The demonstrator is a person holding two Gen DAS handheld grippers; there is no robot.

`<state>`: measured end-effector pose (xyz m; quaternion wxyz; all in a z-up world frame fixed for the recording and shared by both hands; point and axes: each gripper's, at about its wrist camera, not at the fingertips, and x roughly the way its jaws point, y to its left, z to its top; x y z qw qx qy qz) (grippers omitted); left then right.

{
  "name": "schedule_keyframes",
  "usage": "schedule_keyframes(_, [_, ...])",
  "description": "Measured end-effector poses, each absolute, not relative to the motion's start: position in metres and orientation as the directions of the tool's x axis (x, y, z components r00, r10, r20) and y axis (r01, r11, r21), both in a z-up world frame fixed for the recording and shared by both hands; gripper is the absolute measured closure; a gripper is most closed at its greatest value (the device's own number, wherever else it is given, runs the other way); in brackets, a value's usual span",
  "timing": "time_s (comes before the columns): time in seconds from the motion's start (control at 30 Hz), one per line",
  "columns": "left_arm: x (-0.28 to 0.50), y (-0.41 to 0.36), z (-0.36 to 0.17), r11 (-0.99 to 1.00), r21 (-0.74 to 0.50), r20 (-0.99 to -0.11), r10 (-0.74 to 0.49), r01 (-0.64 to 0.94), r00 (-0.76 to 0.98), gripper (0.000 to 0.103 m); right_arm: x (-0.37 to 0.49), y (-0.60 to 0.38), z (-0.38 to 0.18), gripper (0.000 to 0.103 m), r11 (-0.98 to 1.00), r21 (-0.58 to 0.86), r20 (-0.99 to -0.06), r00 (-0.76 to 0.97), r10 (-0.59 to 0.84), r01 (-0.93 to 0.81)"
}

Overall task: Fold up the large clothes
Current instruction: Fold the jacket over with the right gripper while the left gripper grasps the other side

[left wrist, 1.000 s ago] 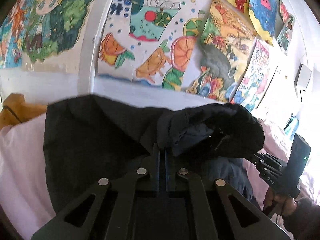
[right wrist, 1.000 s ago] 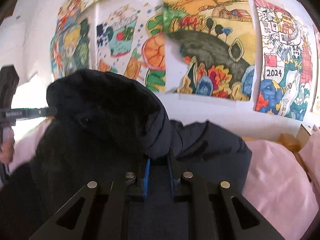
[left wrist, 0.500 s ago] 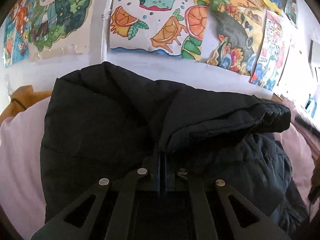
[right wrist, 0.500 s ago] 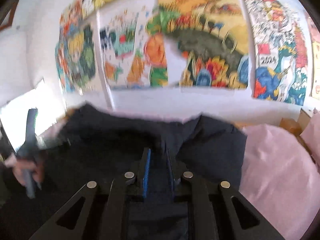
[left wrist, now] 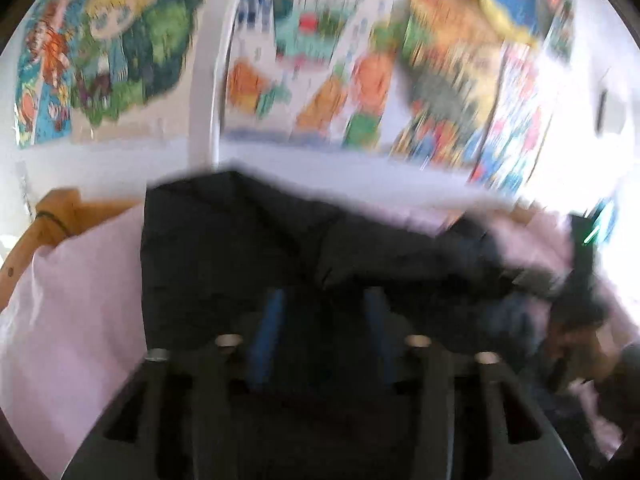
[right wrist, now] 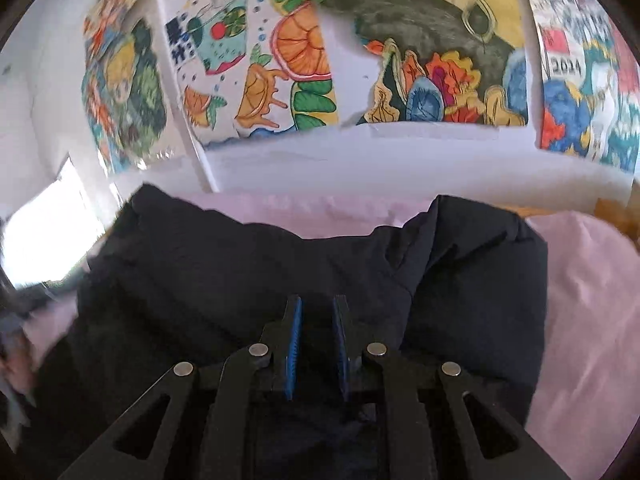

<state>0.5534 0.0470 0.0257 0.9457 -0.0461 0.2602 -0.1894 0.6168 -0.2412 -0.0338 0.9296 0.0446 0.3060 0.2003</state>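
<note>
Your left hand-held gripper (left wrist: 322,300) sits over the black padded jacket (left wrist: 240,248), and its two blue-padded fingers stand well apart with only dark cloth showing between them; nothing is pinched. That view is heavily blurred, so fine detail of the folds is lost. To the left of the jacket you see the pink bedsheet (left wrist: 76,300), and beyond it a wooden bed frame (left wrist: 48,216) at the far left edge. The jacket lies spread on the bed, its far edge near the white wall (left wrist: 320,168) hung with children's drawings (left wrist: 304,68). At the right of this view a rolled ridge of the jacket runs toward a blurred dark shape that looks like your other tool, though you cannot tell its details.

From the right wrist view the picture is sharp. The jacket (right wrist: 260,272) lies flat on the pink sheet (right wrist: 580,300), with a strip of sheet showing between its far edge and the wall. Your right hand-held gripper (right wrist: 318,312) rests low over the near part of the jacket, its blue pads (right wrist: 295,332) parted by a narrow gap, not closed on cloth. A thicker fold (right wrist: 480,264) of the jacket bulges just right of the fingers. The colourful drawings (right wrist: 400,52) fill the wall above.
</note>
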Motion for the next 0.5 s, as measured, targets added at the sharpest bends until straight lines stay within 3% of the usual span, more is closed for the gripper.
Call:
schedule_keyframes(0.07, [0.556,0.038,0.039,0.919,-0.185,-0.439,-0.395,0.349,0.807,0.059,0.612,-0.237,-0.035,0.088,0.922,0.148,-0.549,0.746,0.378,-0.358])
schedule_keyframes(0.17, [0.584,0.005,0.038,0.927,-0.139,-0.49,-0.371,0.349,0.789,0.059,0.611,-0.23,-0.037,0.088,0.931,0.072,-0.555,0.761,0.336,-0.358])
schedule_keyframes(0.3, [0.626,-0.024,-0.001,0.946,-0.037,-0.621,-0.273,0.321,0.735,0.06,0.613,-0.227,-0.044,0.088,0.932,0.021,-0.546,0.777,0.313,-0.361])
schedule_keyframes(0.5, [0.654,-0.016,-0.051,0.946,-0.038,-0.634,-0.271,0.321,0.724,0.06,0.629,-0.222,-0.074,0.088,0.918,0.001,-0.566,0.756,0.327,-0.396])
